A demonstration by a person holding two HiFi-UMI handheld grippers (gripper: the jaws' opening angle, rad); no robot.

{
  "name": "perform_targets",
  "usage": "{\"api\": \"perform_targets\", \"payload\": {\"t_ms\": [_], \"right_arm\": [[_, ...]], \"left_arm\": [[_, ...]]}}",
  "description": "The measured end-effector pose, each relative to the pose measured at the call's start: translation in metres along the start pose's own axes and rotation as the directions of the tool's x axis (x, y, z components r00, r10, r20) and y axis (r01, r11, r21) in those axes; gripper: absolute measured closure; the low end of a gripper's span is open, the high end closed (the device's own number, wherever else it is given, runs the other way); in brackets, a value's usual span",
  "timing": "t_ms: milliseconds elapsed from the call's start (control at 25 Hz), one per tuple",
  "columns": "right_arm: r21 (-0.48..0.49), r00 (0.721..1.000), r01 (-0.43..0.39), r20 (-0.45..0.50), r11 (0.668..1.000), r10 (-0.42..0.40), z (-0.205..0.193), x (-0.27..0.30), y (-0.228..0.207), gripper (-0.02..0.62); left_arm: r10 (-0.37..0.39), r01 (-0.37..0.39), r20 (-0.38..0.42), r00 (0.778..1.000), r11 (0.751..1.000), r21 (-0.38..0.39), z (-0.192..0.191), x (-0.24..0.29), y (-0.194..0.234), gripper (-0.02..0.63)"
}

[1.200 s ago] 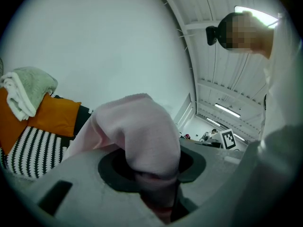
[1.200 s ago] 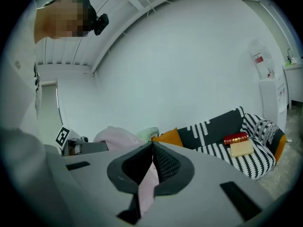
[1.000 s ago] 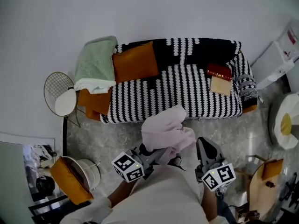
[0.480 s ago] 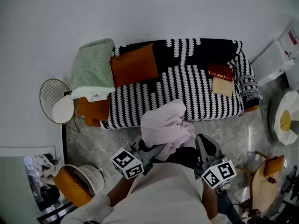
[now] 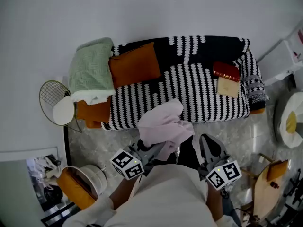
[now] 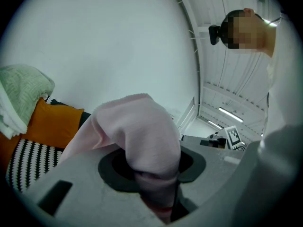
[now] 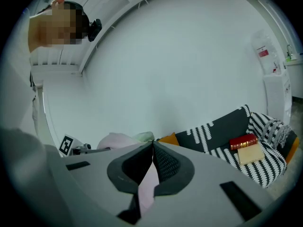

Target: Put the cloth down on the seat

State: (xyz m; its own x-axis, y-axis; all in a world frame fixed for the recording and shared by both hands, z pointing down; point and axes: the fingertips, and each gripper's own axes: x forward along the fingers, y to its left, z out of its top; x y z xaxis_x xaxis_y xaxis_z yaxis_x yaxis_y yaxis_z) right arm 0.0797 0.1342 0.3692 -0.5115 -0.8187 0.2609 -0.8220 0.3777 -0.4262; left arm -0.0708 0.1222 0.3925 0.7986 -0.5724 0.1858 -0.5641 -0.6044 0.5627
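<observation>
Step in hand: the person is carrying the cloth (image 5: 163, 126) toward the sofa (image 5: 215, 48); the cloth is not yet lying on the seat (image 5: 189, 91).
Cloth: it is hanging in the air as a pink bunch, in front of the front edge of the seat and above the floor, between the two claws.
Left claw (image 5: 156, 151): it is clamping a thick fold of the cloth, which is bulging up over its jaws.
Right claw (image 5: 207, 143): its jaws are pressing together on a thin strip of the cloth.
Seat: the middle striped part is lying bare; an orange cushion (image 5: 135, 64) is leaning at the left, and a red book (image 5: 226, 71) with a tan book (image 5: 228, 86) is resting at the right end.
Next move, as I am judging it: both claws are needing to go forward and down over the bare middle of the seat, then to open so that the cloth is resting there.
Care: the bunch is looking soft and may be catching on the left jaws when they are opening; the landing place is better kept away from the books.
</observation>
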Motion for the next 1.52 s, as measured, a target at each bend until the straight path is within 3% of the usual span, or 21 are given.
{"api": "perform_targets", "payload": {"t_ms": [440,840,1200,1520], "right_arm": [[-0.046,0.986,-0.166,-0.006,0.985,0.166,0.072,0.068,-0.055,0.586],[-0.016,0.949,-0.307,-0.080,0.952,0.305,0.097,0.102,-0.108,0.586],[0.033,0.937,-0.324,-0.127,0.945,0.326,0.091,0.122,-0.126,0.586],[0.005,0.951,-0.283,-0.127,0.959,0.282,0.102,0.138,-0.129,0.586]], "left_arm": [[0.112,-0.113,0.086,0.990,0.994,0.009,0.058,0.071,0.014,0.446],[0.265,-0.262,0.170,0.949,0.964,-0.041,0.079,0.125,0.023,0.446],[0.320,-0.311,0.133,0.938,0.946,-0.087,0.073,0.143,0.043,0.445],[0.319,-0.311,0.122,0.940,0.947,-0.084,0.080,0.148,0.080,0.445]]}}
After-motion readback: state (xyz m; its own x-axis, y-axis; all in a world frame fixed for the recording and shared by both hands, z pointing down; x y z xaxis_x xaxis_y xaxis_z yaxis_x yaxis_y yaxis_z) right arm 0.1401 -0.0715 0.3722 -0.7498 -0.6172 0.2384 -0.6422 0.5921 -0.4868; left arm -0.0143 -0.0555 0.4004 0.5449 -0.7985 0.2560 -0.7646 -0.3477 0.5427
